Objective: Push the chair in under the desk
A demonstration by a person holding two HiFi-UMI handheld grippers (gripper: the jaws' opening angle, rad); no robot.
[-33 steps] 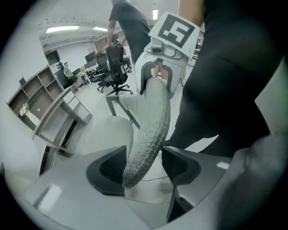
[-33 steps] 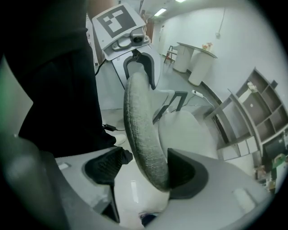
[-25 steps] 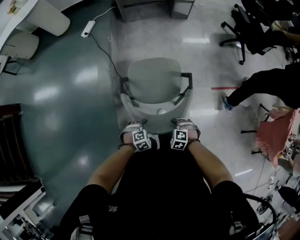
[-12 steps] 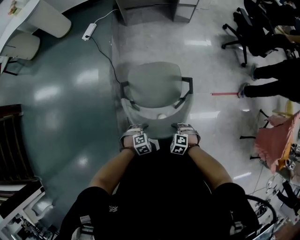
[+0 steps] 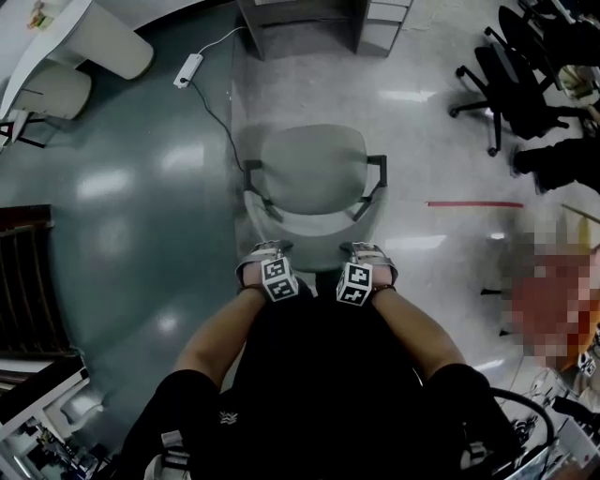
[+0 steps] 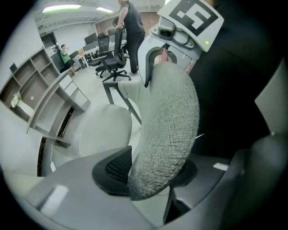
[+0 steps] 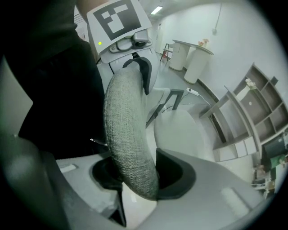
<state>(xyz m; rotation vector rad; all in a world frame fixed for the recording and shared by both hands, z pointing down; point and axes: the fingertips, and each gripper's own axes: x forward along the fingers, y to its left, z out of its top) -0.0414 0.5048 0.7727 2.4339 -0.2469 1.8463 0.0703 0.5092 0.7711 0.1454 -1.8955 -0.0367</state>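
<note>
left tool (image 5: 265,255) and right tool (image 5: 368,253) each sit clamped on the back of the chair (image 5: 312,169), so the push looks under way. next it wants a straight, even shove toward the bench (image 5: 300,23), which is well apart from the chair

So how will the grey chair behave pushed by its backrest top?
The chair probably slides easily: the floor is glossy; its base is hidden. Padded backrest likely gives slightly under the left gripper and right gripper clamped on it. Pushing that high may tip it.

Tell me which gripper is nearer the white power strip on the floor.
Left. The left gripper, clamped on the chair's backrest, sits toward the person and slightly right of the power strip; the right gripper grips the backrest farther right.
</note>
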